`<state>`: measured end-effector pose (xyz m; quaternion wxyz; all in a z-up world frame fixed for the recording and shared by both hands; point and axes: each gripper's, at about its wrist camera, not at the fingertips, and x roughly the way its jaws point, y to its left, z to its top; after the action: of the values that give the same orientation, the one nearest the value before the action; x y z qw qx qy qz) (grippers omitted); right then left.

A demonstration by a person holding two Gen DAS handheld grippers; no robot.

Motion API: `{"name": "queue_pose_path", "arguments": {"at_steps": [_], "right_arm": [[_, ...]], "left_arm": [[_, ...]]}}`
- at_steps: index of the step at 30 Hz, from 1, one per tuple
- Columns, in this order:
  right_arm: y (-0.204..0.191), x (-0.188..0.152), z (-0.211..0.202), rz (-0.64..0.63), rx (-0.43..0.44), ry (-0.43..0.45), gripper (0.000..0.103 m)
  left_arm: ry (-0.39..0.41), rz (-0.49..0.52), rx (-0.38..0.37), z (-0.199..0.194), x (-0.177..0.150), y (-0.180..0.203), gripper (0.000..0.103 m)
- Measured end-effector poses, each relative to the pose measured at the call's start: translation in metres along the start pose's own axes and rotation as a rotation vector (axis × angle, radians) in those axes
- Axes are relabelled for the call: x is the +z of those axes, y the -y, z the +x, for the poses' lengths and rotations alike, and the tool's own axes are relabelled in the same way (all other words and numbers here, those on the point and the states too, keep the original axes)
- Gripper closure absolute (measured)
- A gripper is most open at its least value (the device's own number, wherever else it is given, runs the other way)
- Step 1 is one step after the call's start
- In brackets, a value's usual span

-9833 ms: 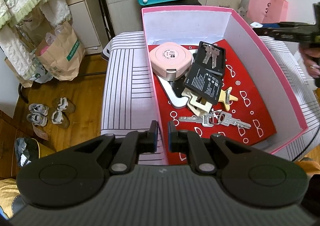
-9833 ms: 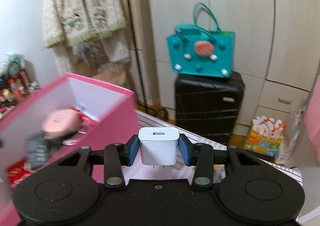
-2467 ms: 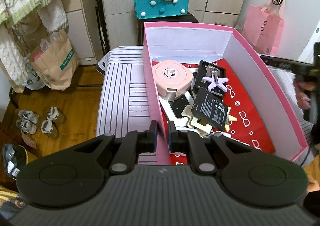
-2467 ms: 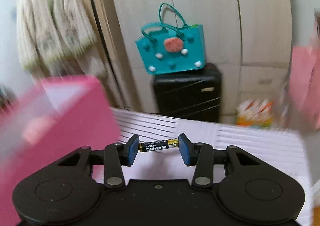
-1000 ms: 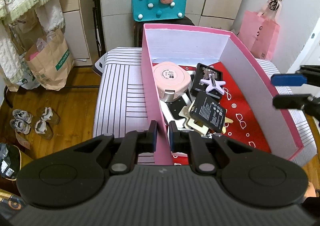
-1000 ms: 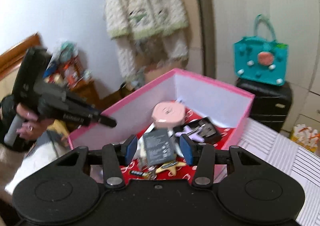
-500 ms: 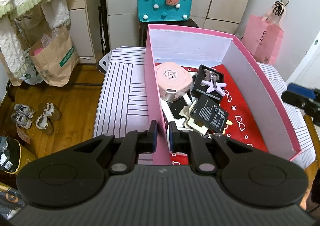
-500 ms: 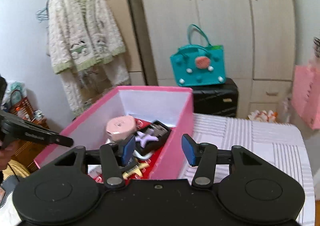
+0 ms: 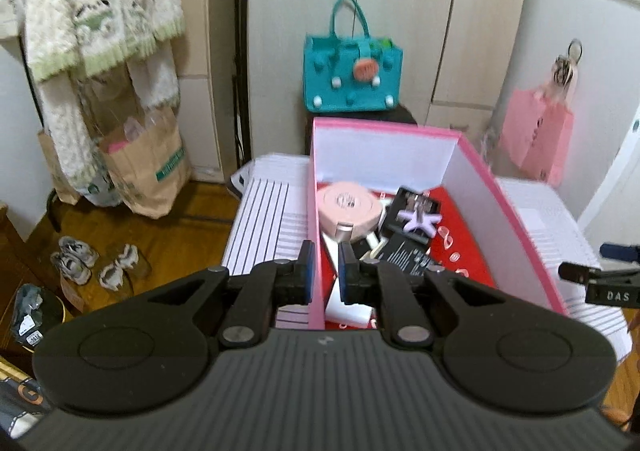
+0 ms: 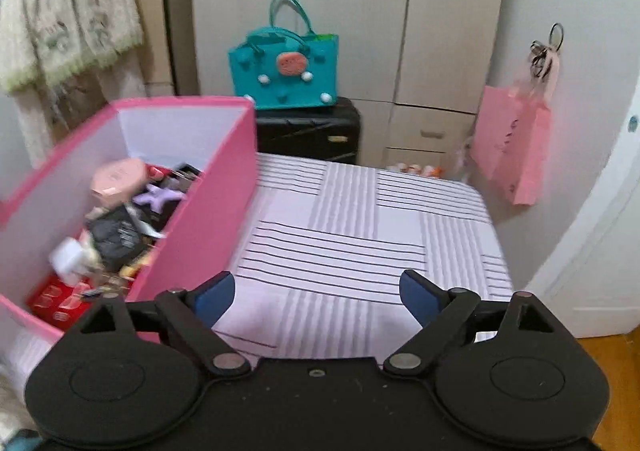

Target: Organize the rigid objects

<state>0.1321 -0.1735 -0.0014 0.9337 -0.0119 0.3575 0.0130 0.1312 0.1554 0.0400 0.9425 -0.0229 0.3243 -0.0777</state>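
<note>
On striped cloth [image 10: 340,243], rigid pink box [image 9: 508,211] (L gripper [image 9: 324,271] clamps its wall)

**Count of things in view**

One pink box [image 9: 504,203]. In it: one pink round case [image 9: 346,205], one lilac star piece [image 9: 420,220], one black battery pack [image 9: 404,253], one white charger block [image 10: 66,261]. Beyond: one teal bag [image 9: 354,81], one black suitcase [image 10: 308,131], two pink paper bags [image 10: 516,149], four shoes [image 9: 96,263].

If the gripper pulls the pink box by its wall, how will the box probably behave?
The pink box looks like thin card, so its wall may flex where the left gripper pinches it. It holds several things, such as the round pink case, so it probably drags rather than lifts. On striped cloth it may slide unevenly.
</note>
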Motion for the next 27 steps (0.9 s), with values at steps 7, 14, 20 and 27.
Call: {"name": "queue_pose_path", "arguments": {"at_steps": [7,14,20,27], "right_arm": [[0.010,0.001,-0.047,0.062,0.083,0.157,0.011],[0.007,-0.011,-0.084,0.051,0.070,0.264,0.011],[0.016,-0.014,-0.102,0.088,0.096,0.259,0.011],[0.020,-0.025,-0.118,0.052,0.050,0.248,0.006]], "left_arm": [[0.082,0.005,-0.055,-0.039,-0.010,0.028,0.092],[0.100,0.012,-0.117,-0.058,-0.037,0.058,0.090],[0.102,-0.009,-0.106,-0.062,-0.058,0.074,0.083],[0.140,0.018,-0.085,-0.066,-0.073,0.102,0.069]]}}
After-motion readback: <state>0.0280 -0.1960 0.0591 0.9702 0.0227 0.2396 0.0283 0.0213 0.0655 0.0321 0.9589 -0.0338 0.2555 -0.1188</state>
